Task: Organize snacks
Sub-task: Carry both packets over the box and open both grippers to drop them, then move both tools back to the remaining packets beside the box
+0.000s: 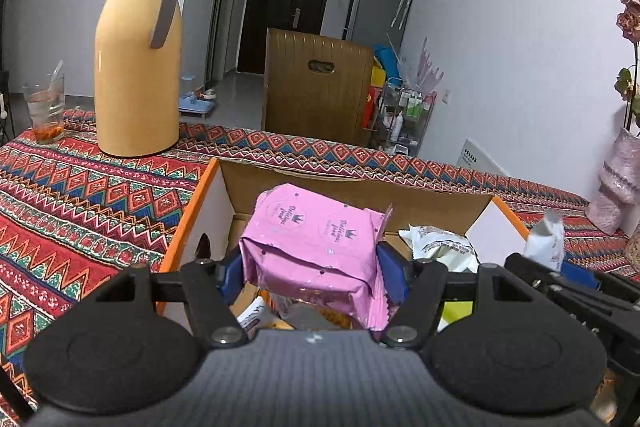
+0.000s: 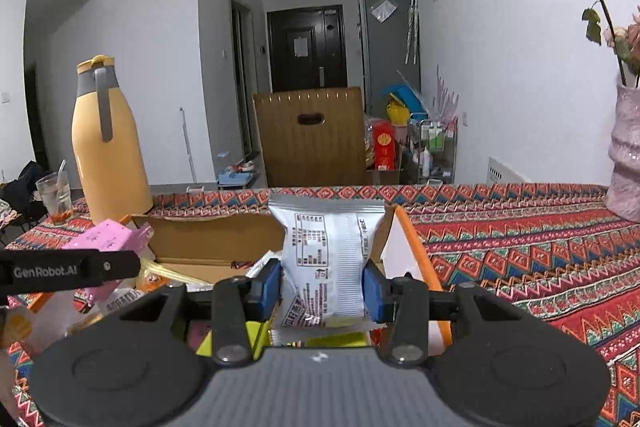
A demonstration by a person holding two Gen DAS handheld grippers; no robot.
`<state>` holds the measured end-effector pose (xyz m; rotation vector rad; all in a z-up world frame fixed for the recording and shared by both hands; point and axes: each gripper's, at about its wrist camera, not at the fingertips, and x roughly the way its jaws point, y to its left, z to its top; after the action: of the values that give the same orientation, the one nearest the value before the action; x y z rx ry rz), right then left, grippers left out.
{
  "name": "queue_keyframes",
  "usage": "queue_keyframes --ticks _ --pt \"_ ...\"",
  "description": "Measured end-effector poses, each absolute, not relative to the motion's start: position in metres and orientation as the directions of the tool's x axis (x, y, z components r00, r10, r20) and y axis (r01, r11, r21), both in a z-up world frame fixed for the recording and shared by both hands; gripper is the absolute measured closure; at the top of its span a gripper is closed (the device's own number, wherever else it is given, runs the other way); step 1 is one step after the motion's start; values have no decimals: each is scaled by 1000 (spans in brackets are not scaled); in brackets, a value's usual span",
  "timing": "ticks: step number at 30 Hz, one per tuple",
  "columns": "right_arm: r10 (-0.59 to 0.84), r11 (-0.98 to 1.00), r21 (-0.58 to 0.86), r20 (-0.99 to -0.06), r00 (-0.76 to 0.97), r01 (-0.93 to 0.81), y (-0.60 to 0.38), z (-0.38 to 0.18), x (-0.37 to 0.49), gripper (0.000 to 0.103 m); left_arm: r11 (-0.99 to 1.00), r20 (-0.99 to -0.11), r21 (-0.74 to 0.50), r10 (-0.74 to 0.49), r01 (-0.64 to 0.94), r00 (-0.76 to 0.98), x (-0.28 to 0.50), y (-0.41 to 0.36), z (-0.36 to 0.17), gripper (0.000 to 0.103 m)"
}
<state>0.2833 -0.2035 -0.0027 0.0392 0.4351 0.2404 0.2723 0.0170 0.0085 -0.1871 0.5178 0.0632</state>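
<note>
- The bench (image 2: pixel 520 247), draped in a red, blue and green zigzag-patterned cloth, fills the lower half of both views.
- An open cardboard box with orange edges and white inner walls (image 1: pixel 208 211) sits on the bench at lower centre; loose snack packets lie inside it.
- A tall yellow thermos jug with a grey handle (image 1: pixel 136 67) stands upright at the upper left of the left wrist view, behind the box.
- The left hand-held gripper (image 1: pixel 310 267) is clamped on a pink foil snack packet printed with round crown logos (image 1: pixel 316 243), its blue pads pressing both sides; the packet hangs over the box's interior.
- The right hand-held gripper (image 2: pixel 322 287) is clenched on a silver-white snack packet with a printed nutrition table (image 2: pixel 328 259), held upright above the box's right end.
- A pale pink vase with dried flowers (image 2: pixel 626 155) stands at the right edge.
- A clear drinking glass with a spoon (image 1: pixel 45 111) stands at far left, near the jug.
</note>
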Motion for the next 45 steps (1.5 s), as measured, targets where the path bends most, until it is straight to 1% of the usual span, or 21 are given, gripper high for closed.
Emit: queue_keyframes --ticks 4,6,8,9,10,11,12,13,15,25,30,37,45 --pt "241 970 82 -433 869 -229 -200 -9 285 61 981 -494 -152 29 -119 869 272 17 7 35" --pt "240 971 83 -435 868 -226 -199 -9 285 59 980 -490 -160 27 -120 871 270 18 9 32" --pt "237 971 85 -435 868 -223 -198 -8 286 58 979 -483 -159 37 -129 875 267 16 11 17" --pt "235 972 84 -436 869 -220 -198 -7 286 48 978 -475 -163 38 -131 879 265 17 12 15" --pt "238 971 89 -436 868 -221 -198 -7 287 34 977 -468 -171 36 -130 883 264 19 14 13" --pt "238 971 92 -434 869 -220 -198 -7 287 26 976 -464 -177 33 -129 885 264 19 15 3" --pt "233 972 94 -432 871 -214 -199 -7 287 14 974 -457 -182 37 -134 889 261 20 15 0" --pt "229 974 98 -428 874 -207 -201 -6 286 10 972 -450 -182 51 -148 892 259 20 16 0" --pt "230 973 113 -428 874 -201 -204 -5 286 0 971 -454 -186 52 -152 890 261 20 17 0" --pt "221 975 121 -427 877 -187 -209 -5 285 0 967 -468 -191 63 -170 882 263 23 17 0" --pt "220 975 122 -420 880 -186 -209 -2 283 0 967 -459 -187 70 -174 885 261 22 20 0" --pt "216 975 132 -389 896 -177 -215 13 271 0 970 -434 -180 73 -165 898 242 19 37 0" --pt "219 974 131 -358 908 -184 -220 30 243 0 978 -428 -151 67 -145 901 208 20 52 0"
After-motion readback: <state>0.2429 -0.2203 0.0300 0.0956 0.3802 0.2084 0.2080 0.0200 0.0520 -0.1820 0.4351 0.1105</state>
